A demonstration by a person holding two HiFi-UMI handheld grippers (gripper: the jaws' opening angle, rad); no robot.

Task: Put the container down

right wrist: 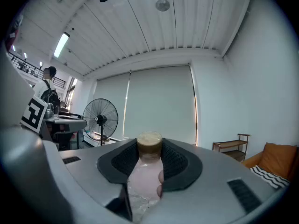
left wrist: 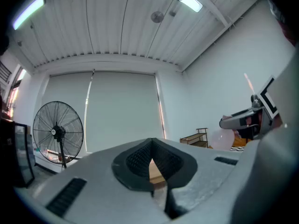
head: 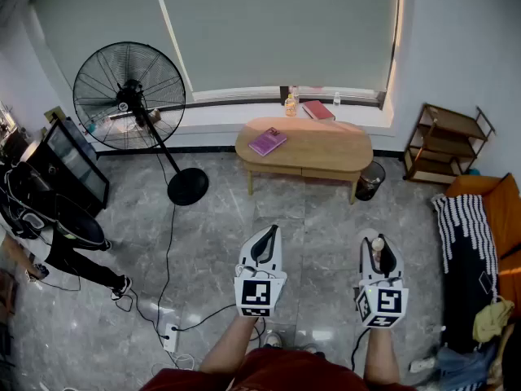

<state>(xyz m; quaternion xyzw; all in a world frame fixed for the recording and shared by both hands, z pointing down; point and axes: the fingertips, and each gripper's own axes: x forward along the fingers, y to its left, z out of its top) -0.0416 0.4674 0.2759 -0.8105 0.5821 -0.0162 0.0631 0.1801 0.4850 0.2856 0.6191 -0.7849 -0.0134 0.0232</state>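
My right gripper [head: 379,249] is shut on a small clear pinkish container [head: 377,248] with a tan cap, held upright in the air over the grey floor. In the right gripper view the container [right wrist: 144,176] fills the gap between the dark pads [right wrist: 177,164], its cap [right wrist: 149,143] poking above them. My left gripper [head: 262,243] hangs beside it, shut with nothing in it; in the left gripper view [left wrist: 151,148] only a thin wedge of the table shows between its pads. A low oval wooden table [head: 317,149] stands some way ahead, under the window.
On the table lies a pink book [head: 267,142]; a red book [head: 318,110] and small bottles [head: 290,104] sit on the sill. A standing fan [head: 130,96] and cables are left, a bin [head: 369,180], shelf [head: 444,145] and orange sofa [head: 498,218] right.
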